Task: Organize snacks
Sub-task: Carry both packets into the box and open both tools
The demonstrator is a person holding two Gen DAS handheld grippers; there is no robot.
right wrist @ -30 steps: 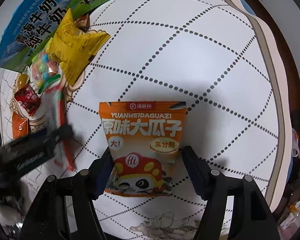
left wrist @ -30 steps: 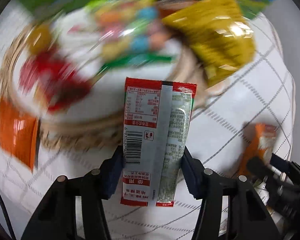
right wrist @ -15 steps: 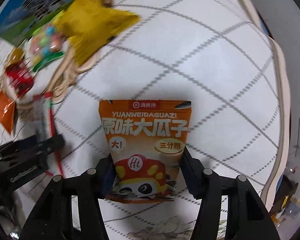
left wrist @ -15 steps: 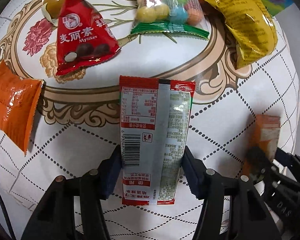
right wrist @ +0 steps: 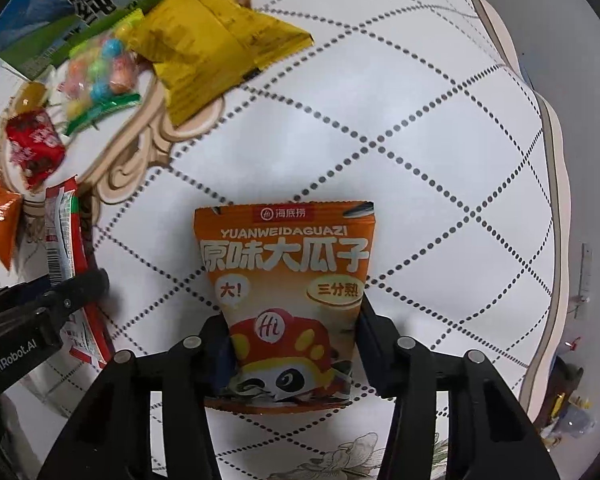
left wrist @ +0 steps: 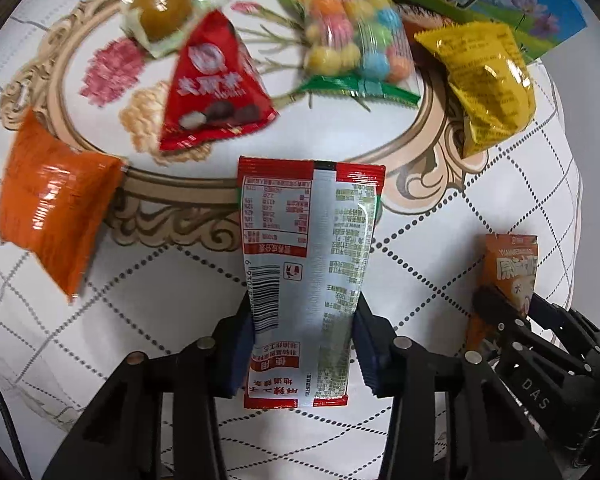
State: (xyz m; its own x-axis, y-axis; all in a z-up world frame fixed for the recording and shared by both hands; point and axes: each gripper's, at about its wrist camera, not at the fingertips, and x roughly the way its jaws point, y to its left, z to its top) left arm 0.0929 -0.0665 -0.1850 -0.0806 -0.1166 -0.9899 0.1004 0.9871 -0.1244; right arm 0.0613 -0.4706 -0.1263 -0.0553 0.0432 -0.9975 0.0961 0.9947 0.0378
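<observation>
Counting seven snack packets: two gripped, five lying on tablecloth (left wrist: 420, 264).

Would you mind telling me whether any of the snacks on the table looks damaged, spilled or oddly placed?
Nothing looks torn or spilled. The yellow packet lies crumpled across the printed oval border, and the orange packet sits askew over it. The rest lie flat inside the oval.

Red-and-silver sachet (left wrist: 312, 276): glossy foil-like film, creased. Orange seed packet (right wrist: 286, 292): smooth printed plastic, slight sheen. Orange pouch (left wrist: 52, 204) and yellow pouch (left wrist: 488, 88): shiny, crinkled wrap. Bench cover (right wrist: 400, 128): smooth, white, quilted look. Left claw (left wrist: 300, 344): matt black plastic.
</observation>
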